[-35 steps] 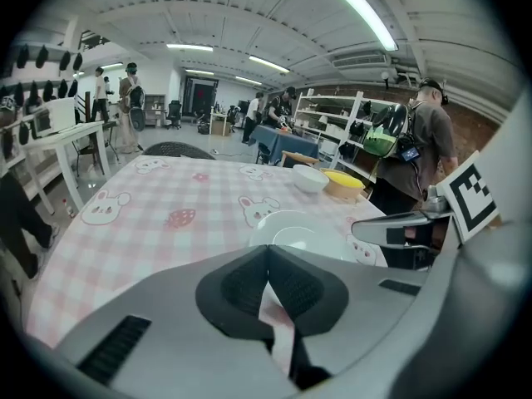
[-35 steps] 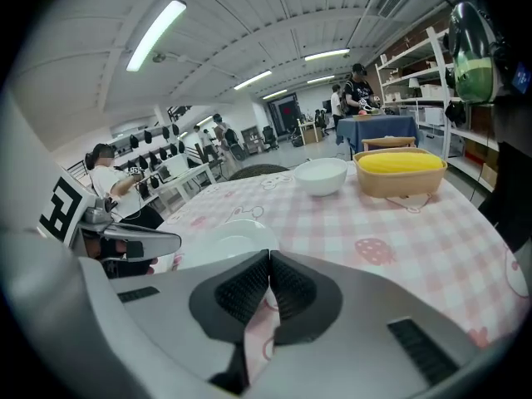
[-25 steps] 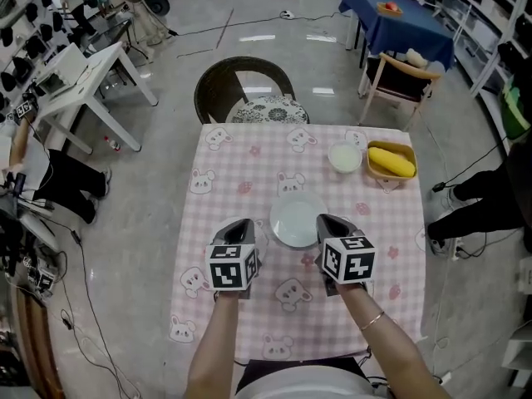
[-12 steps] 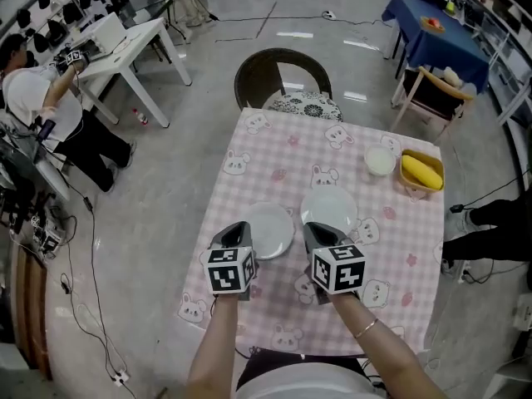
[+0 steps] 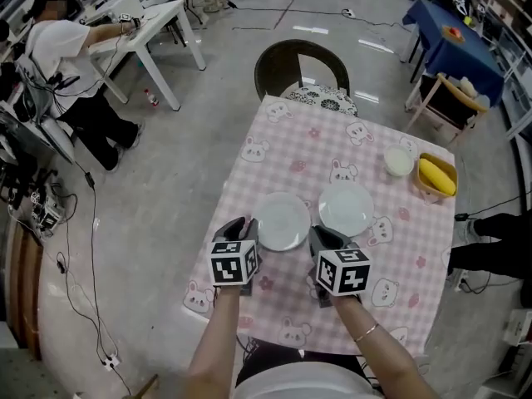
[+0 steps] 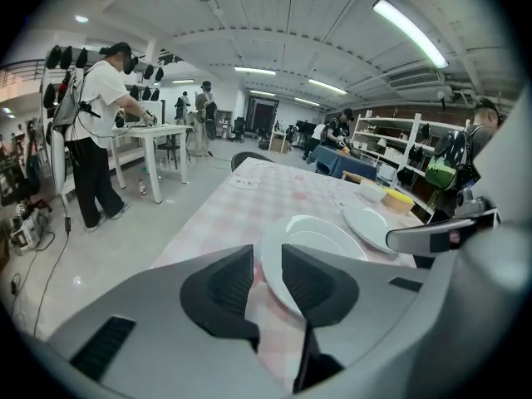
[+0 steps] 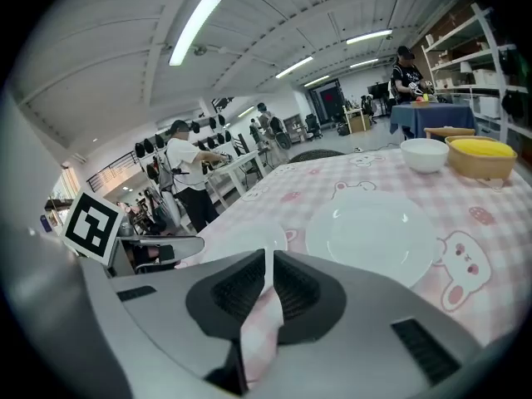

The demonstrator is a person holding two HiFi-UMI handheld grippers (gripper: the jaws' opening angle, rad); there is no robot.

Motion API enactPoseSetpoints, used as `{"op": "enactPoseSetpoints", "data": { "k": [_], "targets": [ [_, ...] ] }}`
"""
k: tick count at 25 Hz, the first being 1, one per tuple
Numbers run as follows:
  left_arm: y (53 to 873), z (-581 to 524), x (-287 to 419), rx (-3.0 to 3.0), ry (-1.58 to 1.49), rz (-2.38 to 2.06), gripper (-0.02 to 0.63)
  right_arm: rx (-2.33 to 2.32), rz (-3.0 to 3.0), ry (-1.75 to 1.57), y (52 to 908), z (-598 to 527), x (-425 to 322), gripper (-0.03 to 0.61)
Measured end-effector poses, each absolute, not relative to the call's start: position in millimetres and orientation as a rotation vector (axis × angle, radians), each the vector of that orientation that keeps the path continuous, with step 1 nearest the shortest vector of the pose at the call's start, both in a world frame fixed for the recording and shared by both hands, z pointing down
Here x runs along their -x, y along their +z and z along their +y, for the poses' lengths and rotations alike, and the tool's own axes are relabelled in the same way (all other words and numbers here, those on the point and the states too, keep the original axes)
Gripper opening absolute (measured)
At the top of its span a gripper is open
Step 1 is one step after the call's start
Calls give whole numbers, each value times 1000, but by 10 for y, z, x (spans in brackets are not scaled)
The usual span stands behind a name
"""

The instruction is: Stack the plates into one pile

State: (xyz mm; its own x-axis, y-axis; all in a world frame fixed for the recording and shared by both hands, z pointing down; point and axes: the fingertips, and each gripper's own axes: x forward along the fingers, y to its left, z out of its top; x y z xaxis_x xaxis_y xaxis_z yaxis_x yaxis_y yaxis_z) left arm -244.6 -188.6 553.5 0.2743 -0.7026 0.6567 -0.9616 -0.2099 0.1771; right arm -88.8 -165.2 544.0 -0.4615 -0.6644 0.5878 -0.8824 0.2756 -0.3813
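Two white plates lie side by side on the pink checked tablecloth (image 5: 299, 152). The left plate (image 5: 281, 221) (image 6: 324, 238) has my left gripper (image 5: 239, 226) (image 6: 268, 266) at its near left rim. Those jaws have just been opening and stand apart, with the rim running through the gap and no pad pressing on it. The right plate (image 5: 346, 209) (image 7: 378, 231) lies just beyond my right gripper (image 5: 321, 234) (image 7: 268, 260). The right jaws have also just been opening and show a narrow gap, with only cloth behind it.
A small white bowl (image 5: 398, 161) and a yellow bowl with a banana (image 5: 438, 177) stand at the table's far right. A wicker chair (image 5: 302, 66) stands behind the table. A person (image 5: 71, 73) works at a white desk to the far left.
The head view has swung to the right. Two plates now show side by side where only one showed between the grippers. Both grippers sit nearer the front edge.
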Motion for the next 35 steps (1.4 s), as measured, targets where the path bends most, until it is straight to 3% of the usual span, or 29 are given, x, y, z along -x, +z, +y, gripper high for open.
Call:
{"op": "enactPoseSetpoints", "data": {
  "k": [5,21,35],
  "targets": [
    [5673,-1901,2435,-1948,590,-1440,140,-1430,-2216,998,5467,-1599,893,38],
    [5789,-1976,2339,-1904,678,-1350,117,-1440,-2151,1101,5658,-1535,885,48],
    [5783,-1971,2357,-1907,667,-1339,112,-1435,-2071,1220,5815,-1694,1056,143]
  ]
}}
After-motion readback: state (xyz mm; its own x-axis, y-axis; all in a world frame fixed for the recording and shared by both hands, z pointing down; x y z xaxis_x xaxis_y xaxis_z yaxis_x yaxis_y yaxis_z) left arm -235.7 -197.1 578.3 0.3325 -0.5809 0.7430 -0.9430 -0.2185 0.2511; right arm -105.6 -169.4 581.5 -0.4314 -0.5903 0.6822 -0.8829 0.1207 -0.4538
